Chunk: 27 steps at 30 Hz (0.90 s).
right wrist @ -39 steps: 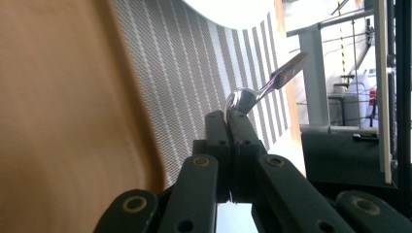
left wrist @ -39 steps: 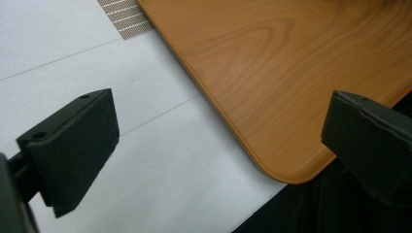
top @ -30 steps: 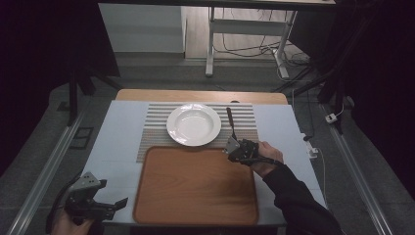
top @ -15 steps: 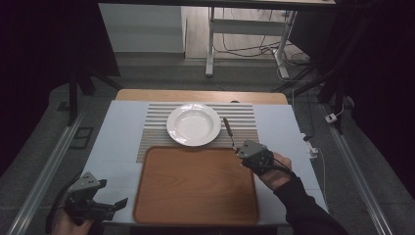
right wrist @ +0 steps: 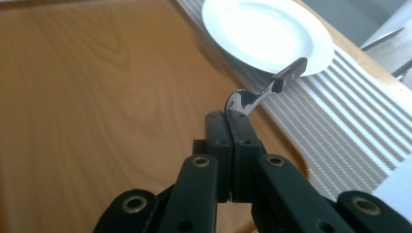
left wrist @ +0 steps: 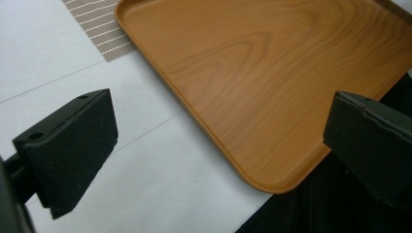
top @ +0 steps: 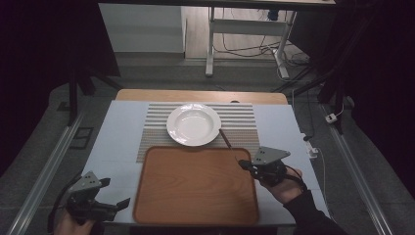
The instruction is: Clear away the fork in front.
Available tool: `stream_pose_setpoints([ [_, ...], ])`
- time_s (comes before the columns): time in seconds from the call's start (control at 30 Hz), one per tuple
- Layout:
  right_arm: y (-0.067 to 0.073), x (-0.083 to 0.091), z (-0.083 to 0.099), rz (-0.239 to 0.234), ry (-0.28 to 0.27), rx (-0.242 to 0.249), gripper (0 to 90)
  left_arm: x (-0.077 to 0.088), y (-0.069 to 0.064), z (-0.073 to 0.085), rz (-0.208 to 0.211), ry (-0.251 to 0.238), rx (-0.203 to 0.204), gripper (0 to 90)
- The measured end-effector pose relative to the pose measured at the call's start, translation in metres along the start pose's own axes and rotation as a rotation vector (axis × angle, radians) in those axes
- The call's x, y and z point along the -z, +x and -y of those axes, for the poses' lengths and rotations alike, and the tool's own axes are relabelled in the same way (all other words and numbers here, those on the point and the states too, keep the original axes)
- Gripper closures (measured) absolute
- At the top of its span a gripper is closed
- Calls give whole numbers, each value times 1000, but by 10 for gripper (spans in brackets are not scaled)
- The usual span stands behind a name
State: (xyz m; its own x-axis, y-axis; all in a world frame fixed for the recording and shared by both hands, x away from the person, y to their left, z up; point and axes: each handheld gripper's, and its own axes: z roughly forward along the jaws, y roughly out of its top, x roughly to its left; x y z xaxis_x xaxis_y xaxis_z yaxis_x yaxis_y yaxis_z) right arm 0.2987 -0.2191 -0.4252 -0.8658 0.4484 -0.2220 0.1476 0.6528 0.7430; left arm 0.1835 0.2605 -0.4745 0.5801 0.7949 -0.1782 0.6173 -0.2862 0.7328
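High view, right gripper (top: 243, 163): clamped shut on the bowl end of a slim metal spoon with a dark handle (top: 226, 139), over the far right corner of the rectangular wooden tray (top: 195, 188).
High view, spoon axis: ran from the jaws away and leftward, its handle tip reaching toward the rim of the round white plate (top: 194, 124) on the striped grey-and-white placemat (top: 242, 122).
High view, nearer hand: right by far; left gripper (top: 122, 203) sat at the near left corner of the pale table (top: 115, 132), well apart from the spoon.
Left gripper view, left gripper (left wrist: 218, 141): jaws spread wide, nothing between them, aimed at the near corner of the tray (left wrist: 272, 73) and bare table (left wrist: 145, 194).
Right gripper view, right gripper (right wrist: 226, 120): pads pressed together on the spoon (right wrist: 265, 90), gripped at the bowl.
Right gripper view, spoon direction: pointed straight ahead and up from the fingertips, handle end over the placemat (right wrist: 340, 107) just short of the plate (right wrist: 262, 31).
Right gripper view, tray (right wrist: 97, 97): lay below and left of the jaws.
Judged hinge of next move: spoon held lengthwise along the gripper, tray directly beneath and to its left.
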Motion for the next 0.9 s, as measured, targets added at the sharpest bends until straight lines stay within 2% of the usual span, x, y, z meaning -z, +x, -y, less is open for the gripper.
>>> stream_pose_setpoints([
  [0.33,16,10,2,-89,-38,-14,897,-6,-2,-5,47,-5,-42,0],
  [0.53,25,13,3,-154,-56,-25,897,-15,-8,-14,89,-24,-101,0],
  [0.87,35,17,5,-257,-93,-41,897,-33,-14,-28,104,-5,-167,0],
  [0.9,35,18,6,-267,-95,-41,897,-38,-15,-32,106,-5,-184,0],
])
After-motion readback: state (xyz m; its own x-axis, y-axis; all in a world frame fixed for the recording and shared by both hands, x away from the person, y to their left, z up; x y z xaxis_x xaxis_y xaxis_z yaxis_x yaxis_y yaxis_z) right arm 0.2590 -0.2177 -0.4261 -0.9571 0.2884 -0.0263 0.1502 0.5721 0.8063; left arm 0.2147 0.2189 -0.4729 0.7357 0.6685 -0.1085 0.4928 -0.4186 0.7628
